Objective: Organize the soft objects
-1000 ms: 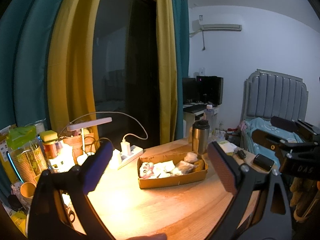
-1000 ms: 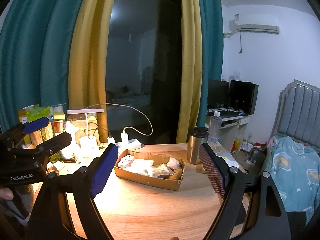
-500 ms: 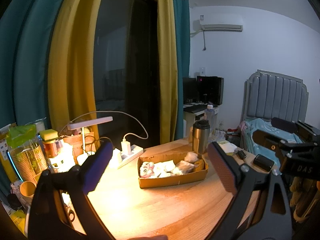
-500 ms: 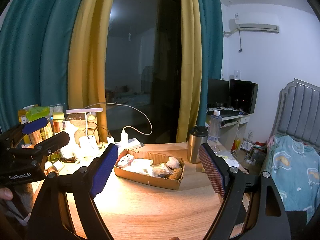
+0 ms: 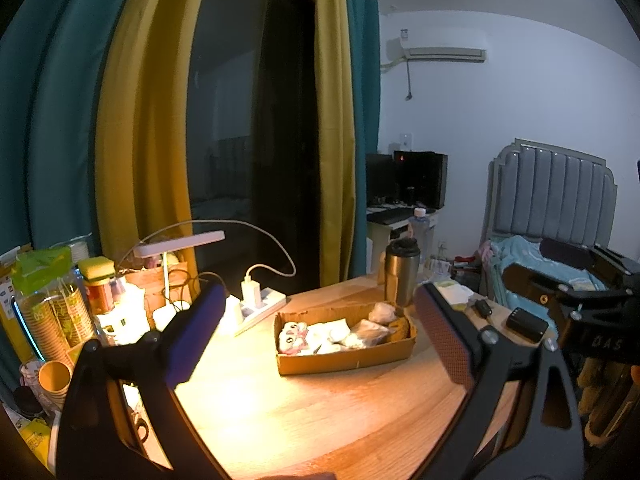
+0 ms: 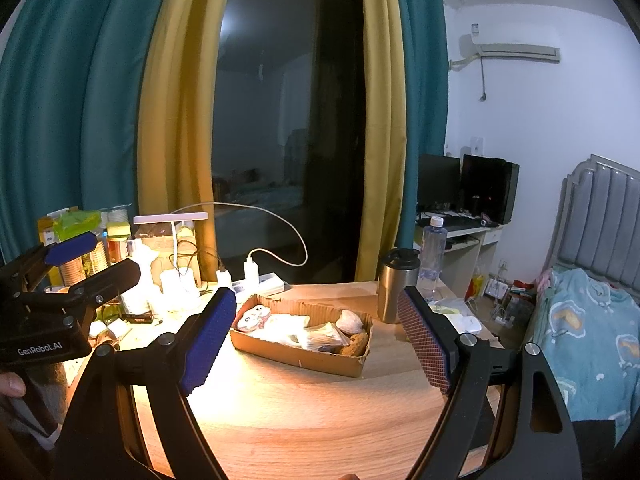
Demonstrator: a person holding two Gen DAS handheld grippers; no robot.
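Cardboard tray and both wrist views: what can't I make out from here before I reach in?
- Cardboard tray: the soft objects overlap; their count and lower layers are hidden in both views.
- Tray's near inner floor: hidden by its front wall in both views.
- Table, left side: lamp glare washes out detail.
- Left claw and right claw: both open and empty, their arms covering the table's near corners.
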